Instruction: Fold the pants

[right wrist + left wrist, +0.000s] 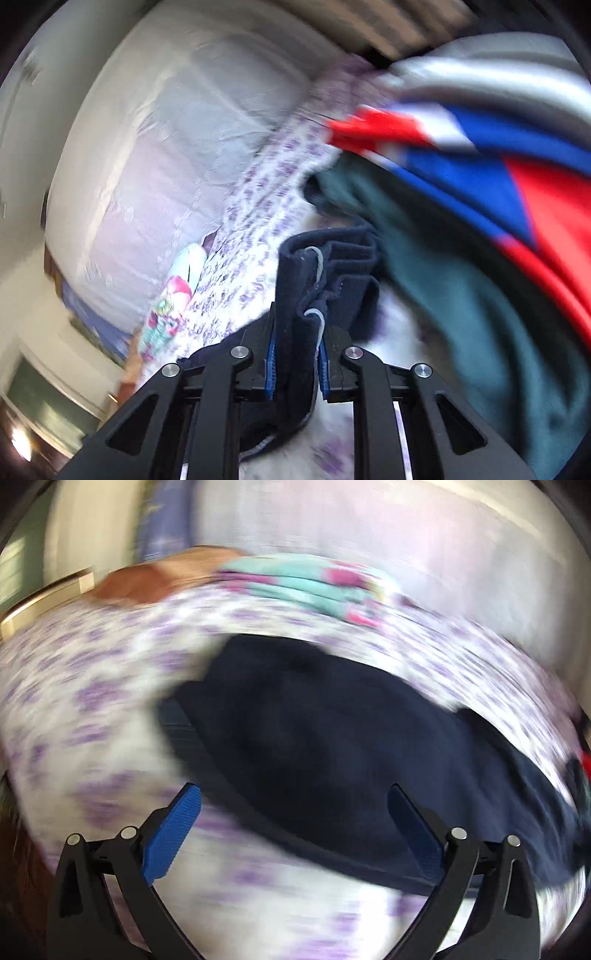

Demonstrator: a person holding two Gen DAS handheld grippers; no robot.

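On floral cotton bedding (pixel 92 686), right gripper (pixel 295 354) jaws clench bunched navy pants (pixel 325 266); left gripper (pixel 291 812) jaws gape empty.

Your left wrist cam tilts down, close over the floral sheet (pixel 92 686). Your right wrist cam sits rolled, looking shallowly along the bed, fabric right at the lens. Both share the sheet and, probably, the same turquoise-pink folded stack (pixel 306 587); blur is heavy.

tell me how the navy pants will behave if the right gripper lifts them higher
Probably floppy: the navy pants bunch into soft folds where the right gripper clamps them. The rest, spread on the bedsheet, would likely hang and drag. Slipping seems unlikely, since the fabric looks thick.
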